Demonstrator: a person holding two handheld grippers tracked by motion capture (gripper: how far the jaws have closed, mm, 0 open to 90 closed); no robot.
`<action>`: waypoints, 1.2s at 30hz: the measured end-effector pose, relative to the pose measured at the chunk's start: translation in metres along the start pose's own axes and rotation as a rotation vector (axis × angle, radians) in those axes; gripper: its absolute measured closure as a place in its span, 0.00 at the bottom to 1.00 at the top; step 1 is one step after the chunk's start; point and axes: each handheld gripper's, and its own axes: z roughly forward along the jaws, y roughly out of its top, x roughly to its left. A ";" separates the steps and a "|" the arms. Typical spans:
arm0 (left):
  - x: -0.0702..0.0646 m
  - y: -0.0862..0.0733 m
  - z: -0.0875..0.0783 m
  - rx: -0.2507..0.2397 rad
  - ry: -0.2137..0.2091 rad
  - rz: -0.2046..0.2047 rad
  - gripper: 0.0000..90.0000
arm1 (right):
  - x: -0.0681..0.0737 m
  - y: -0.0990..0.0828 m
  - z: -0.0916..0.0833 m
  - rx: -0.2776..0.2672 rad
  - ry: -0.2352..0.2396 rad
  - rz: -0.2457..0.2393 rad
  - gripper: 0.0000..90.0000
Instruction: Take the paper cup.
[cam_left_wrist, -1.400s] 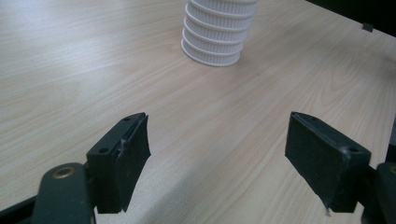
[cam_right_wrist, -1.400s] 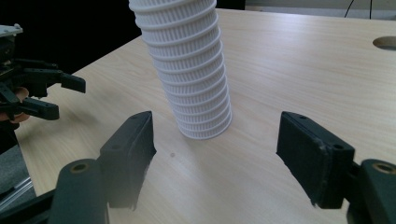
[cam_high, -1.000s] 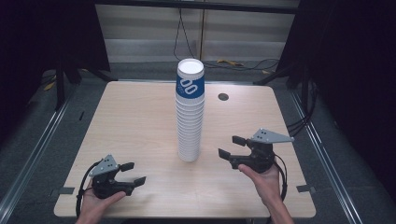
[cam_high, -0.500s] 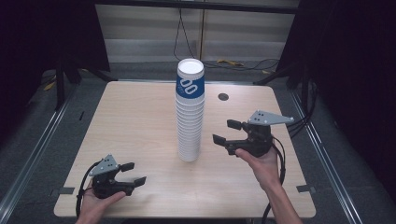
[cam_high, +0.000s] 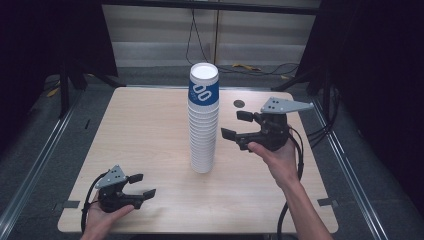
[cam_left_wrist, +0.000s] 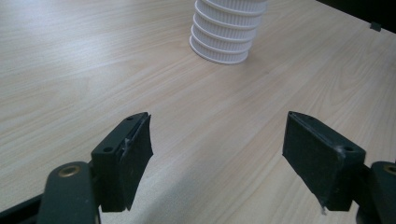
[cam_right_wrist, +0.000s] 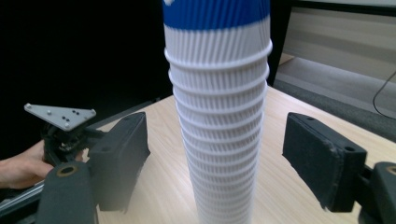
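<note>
A tall stack of white ribbed paper cups (cam_high: 203, 120), its top cup banded blue, stands upright at the table's middle. My right gripper (cam_high: 233, 124) hangs in the air just right of the stack at mid height and points at it. Its jaws have just been opening and stand open; in the right gripper view the stack (cam_right_wrist: 219, 140) rises ahead between them, untouched. My left gripper (cam_high: 144, 184) rests low near the front left edge, open and empty. From there, the base of the stack (cam_left_wrist: 226, 32) lies well beyond the left gripper (cam_left_wrist: 217, 140).
The wooden table (cam_high: 150, 125) has bare room on both sides of the stack. A small dark round mark (cam_high: 239, 103) sits behind the right gripper. Metal rails run along both sides and cables lie on the floor behind. The left gripper (cam_right_wrist: 60, 126) also appears beyond the stack.
My right gripper has risen and moved away from the front edge, closer to the stack, with its jaws wider apart. The left gripper and the stack have kept still.
</note>
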 end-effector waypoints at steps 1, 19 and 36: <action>0.000 0.000 0.000 -0.001 -0.001 0.001 0.26 | 0.000 0.003 0.001 -0.001 0.004 -0.005 0.25; 0.000 0.000 0.000 -0.003 -0.002 0.007 0.27 | 0.002 0.065 0.016 0.014 0.037 -0.054 0.24; 0.000 0.000 0.000 0.001 -0.001 0.010 0.27 | 0.001 0.096 0.036 0.036 0.020 -0.071 0.18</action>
